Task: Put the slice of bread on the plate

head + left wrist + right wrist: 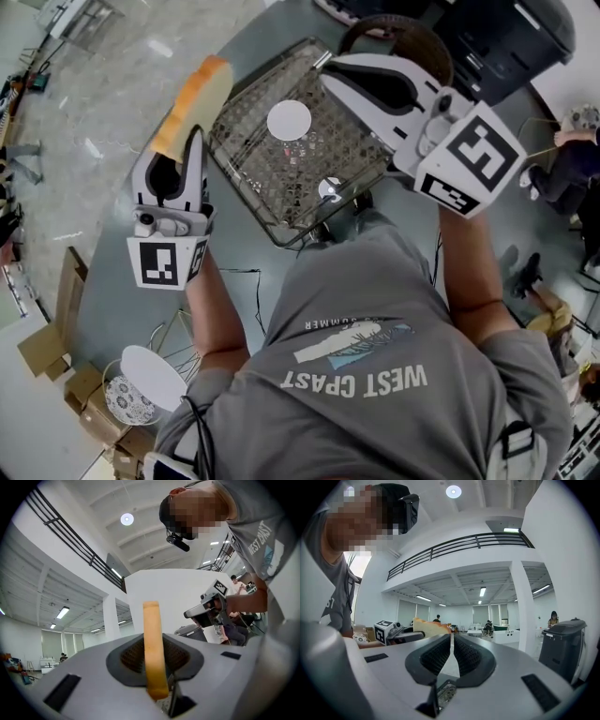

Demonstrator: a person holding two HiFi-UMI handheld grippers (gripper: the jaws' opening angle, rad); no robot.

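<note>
The left tongs are closed part-way onto the slice of bread, pinching it across its thickness near one end. The slice stands on edge and juts past the tips toward 1 o'clock, a grip that probably keeps the soft crumb from folding while it is carried. In the head view it hangs at 10 o'clock, beside the left rim of a wire basket on the grey worktop. The right tongs are closed with nothing between them and sit over the basket's far corner at 1 o'clock, seemingly just kept out of the way.

The plate is the hard part. A white disc shows inside the basket, but it could be lamp glare. A white oval and a patterned dish sit at 7 o'clock by the person's left elbow, tangled among wires. I cannot tell which is meant.
</note>
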